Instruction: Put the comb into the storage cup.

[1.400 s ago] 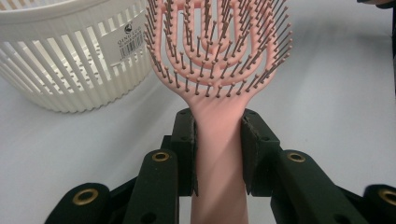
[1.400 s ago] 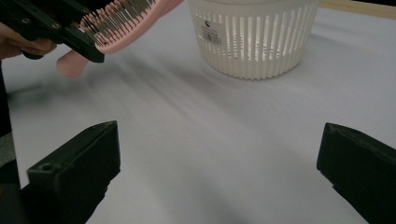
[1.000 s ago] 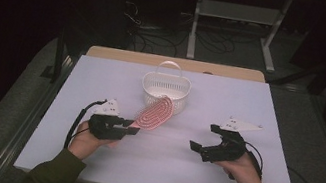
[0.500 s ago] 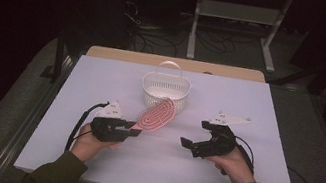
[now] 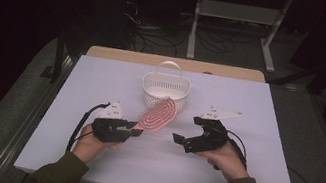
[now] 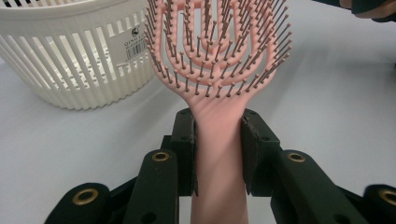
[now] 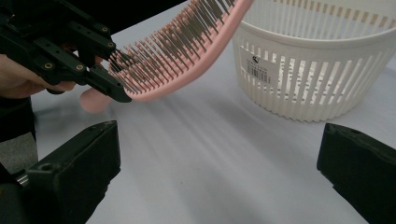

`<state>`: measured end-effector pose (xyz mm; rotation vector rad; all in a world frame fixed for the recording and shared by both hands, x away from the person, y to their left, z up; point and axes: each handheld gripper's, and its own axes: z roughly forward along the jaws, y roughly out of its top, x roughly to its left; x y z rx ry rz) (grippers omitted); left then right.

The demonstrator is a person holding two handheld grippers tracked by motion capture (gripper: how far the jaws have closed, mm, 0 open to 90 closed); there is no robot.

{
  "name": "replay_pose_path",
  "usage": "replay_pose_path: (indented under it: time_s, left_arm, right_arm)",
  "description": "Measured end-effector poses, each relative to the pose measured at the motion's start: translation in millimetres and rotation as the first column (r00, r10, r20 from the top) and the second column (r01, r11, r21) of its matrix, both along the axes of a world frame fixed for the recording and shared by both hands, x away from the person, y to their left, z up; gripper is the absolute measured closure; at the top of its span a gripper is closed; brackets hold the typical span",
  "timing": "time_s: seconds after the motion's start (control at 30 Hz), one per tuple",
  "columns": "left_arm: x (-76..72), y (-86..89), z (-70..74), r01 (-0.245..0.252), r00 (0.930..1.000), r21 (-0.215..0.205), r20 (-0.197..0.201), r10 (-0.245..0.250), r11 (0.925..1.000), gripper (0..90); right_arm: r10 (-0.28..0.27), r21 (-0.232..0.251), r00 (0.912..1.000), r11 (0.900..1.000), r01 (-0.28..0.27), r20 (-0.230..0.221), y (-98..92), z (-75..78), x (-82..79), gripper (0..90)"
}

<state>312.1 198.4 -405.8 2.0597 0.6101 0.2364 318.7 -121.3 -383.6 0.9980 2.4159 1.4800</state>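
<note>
A pink vented hairbrush [image 5: 159, 114] with dark bristles is held off the white table by its handle. My left gripper [image 6: 218, 144] is shut on that handle, the brush head [image 6: 219, 42] pointing away toward the white slatted basket [image 5: 165, 91]. In the right gripper view the hairbrush [image 7: 187, 51] slants up from the left gripper [image 7: 100, 70] toward the basket [image 7: 317, 65]. My right gripper [image 5: 184, 132] hovers to the right of the brush, its jaws wide open with nothing between them, pointing left at the brush.
The basket [image 6: 70, 51] has a hoop handle and stands at the table's middle back. The white table top [image 5: 117, 78] spreads around both hands. Behind the table is a dark floor with cables and a metal stand [image 5: 235, 13].
My right gripper has moved left across the table toward the brush. The left gripper and brush have stayed put.
</note>
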Motion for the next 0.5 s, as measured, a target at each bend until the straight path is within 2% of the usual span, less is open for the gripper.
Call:
replay_pose_path:
  time_s: [0.2,0.5]
  left_arm:
    - [-0.7,-1.2,0.2,-0.004,0.9999,-0.005,0.011,0.004,1.0,70.4]
    - [-0.7,-2.5,0.1,-0.011,0.9999,-0.023,0.01,0.011,0.9997,70.5]
  right_arm:
    - [0.012,-0.002,0.9999,1.0,-0.012,-0.001,7.0,1.9,4.4,0.0]
    - [0.027,0.024,0.9996,0.999,-0.027,-0.003,16.0,6.9,9.8,0.0]
